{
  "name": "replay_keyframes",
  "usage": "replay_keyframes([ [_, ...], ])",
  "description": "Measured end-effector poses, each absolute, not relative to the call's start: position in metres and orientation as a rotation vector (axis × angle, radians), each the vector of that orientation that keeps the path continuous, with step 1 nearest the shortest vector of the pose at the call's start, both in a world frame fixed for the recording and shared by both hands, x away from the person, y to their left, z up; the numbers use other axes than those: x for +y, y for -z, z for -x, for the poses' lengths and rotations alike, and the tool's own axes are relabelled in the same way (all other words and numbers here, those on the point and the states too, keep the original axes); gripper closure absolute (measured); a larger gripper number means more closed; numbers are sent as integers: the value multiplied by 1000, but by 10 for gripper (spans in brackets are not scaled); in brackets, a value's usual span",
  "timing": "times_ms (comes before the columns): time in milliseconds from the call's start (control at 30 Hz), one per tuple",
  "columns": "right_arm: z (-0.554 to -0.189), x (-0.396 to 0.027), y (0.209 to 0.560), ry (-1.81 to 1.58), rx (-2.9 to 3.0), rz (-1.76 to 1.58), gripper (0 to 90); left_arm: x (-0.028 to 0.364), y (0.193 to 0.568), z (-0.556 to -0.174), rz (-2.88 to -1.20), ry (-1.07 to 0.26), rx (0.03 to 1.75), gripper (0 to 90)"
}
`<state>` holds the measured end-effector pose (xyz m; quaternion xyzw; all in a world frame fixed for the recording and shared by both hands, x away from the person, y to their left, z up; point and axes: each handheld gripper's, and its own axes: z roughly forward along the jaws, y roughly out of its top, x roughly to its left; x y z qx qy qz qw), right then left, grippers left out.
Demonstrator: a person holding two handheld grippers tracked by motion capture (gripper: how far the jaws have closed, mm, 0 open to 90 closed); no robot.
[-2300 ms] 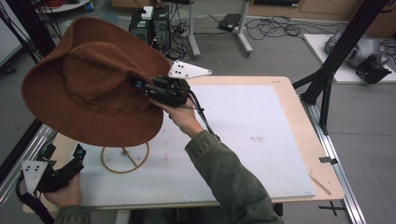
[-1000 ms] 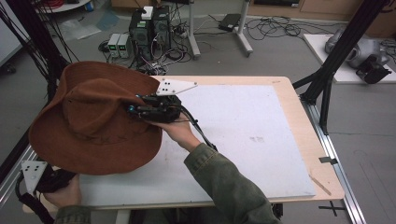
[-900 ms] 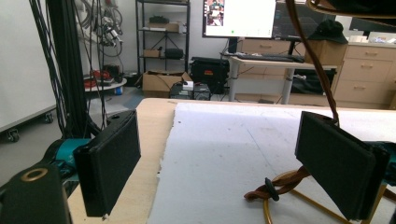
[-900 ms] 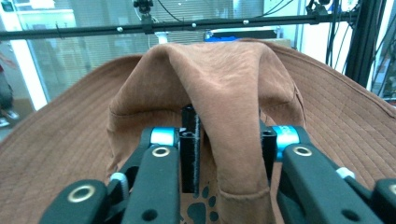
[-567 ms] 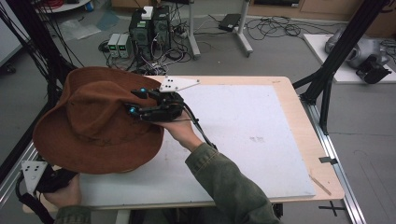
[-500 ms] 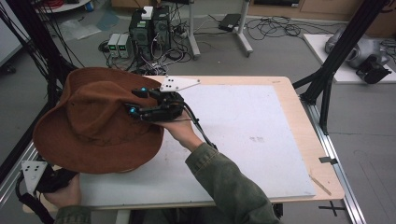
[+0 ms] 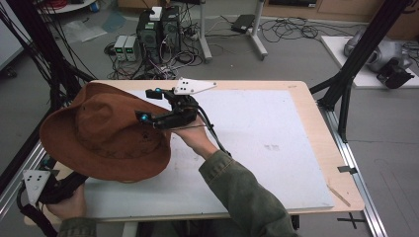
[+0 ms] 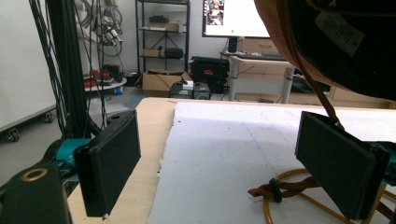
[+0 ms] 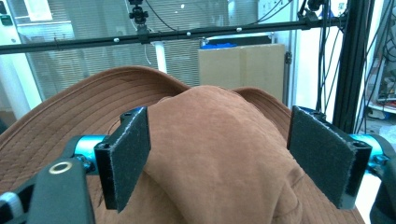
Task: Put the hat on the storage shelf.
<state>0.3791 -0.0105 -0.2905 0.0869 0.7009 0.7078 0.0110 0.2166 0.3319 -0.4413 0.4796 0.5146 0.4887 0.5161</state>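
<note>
A brown wide-brimmed hat [image 7: 99, 128] sits tilted at the left of the table, over a yellow wire stand [image 8: 285, 176] whose ring base lies on the white board. My right gripper [image 7: 146, 105] is open, its pads [image 9: 126, 154] standing either side of the hat's crown [image 9: 210, 121]. My left gripper [image 7: 64, 183] is at the front left corner, partly under the brim, and it is open [image 8: 219, 168] with nothing between its jaws. The hat's dark underside [image 8: 345, 42] hangs above its right jaw. A brown cord [image 8: 273, 189] lies by the stand.
A white board [image 7: 267, 128] covers the wooden table [image 7: 316, 113]. Black frame posts [image 7: 356, 64] rise at the right, and cables hang at the left. Computers [image 7: 158, 29] and wiring stand on the floor behind the table.
The hat came down from mid-air onto the stand at the left. My right gripper followed it, and its jaws now stand apart around the crown. The left gripper stayed put.
</note>
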Motion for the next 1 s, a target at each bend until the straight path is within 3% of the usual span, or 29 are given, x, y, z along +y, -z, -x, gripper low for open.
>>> replay_keyframes([
  [433, -377, -30, 294, -2148, 2122, -386, 162, 332, 441, -217, -1156, -1176, 1233, 144],
  [1000, -363, -88, 309, -1978, 1964, -564, 144, 329, 441, -217, -1166, -1179, 1225, 144],
])
